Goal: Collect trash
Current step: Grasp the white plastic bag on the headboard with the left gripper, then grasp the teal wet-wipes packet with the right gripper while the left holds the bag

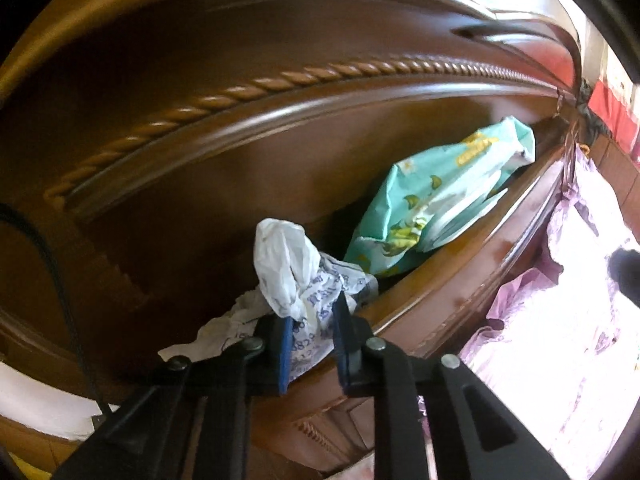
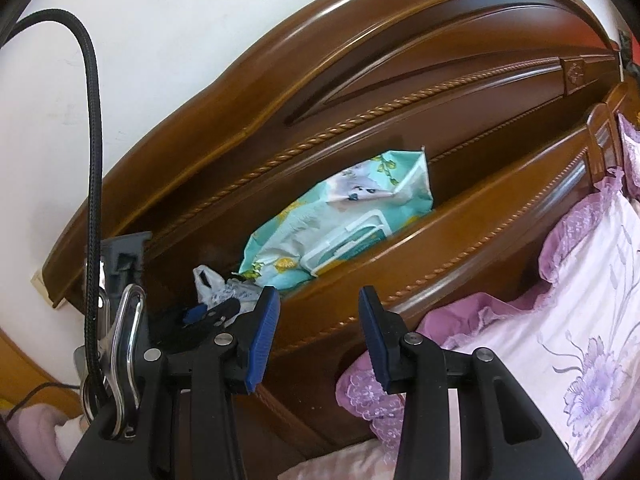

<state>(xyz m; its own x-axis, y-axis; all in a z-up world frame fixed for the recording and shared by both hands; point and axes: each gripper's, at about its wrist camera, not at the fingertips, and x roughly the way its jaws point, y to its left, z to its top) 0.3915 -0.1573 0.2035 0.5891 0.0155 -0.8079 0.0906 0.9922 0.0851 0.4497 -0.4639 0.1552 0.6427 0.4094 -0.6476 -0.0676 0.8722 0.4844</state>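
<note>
Now we see the left gripper (image 1: 314,344) clamped on a crumpled white wrapper (image 1: 298,276) (blue print) in the headboard (image 1: 240,92) recess; the right gripper (image 2: 316,332) stands open just outside it.

This is a bedroom in a home, with a big wooden headboard (image 2: 360,80) and a purple flowery pillow (image 2: 560,340).
</note>
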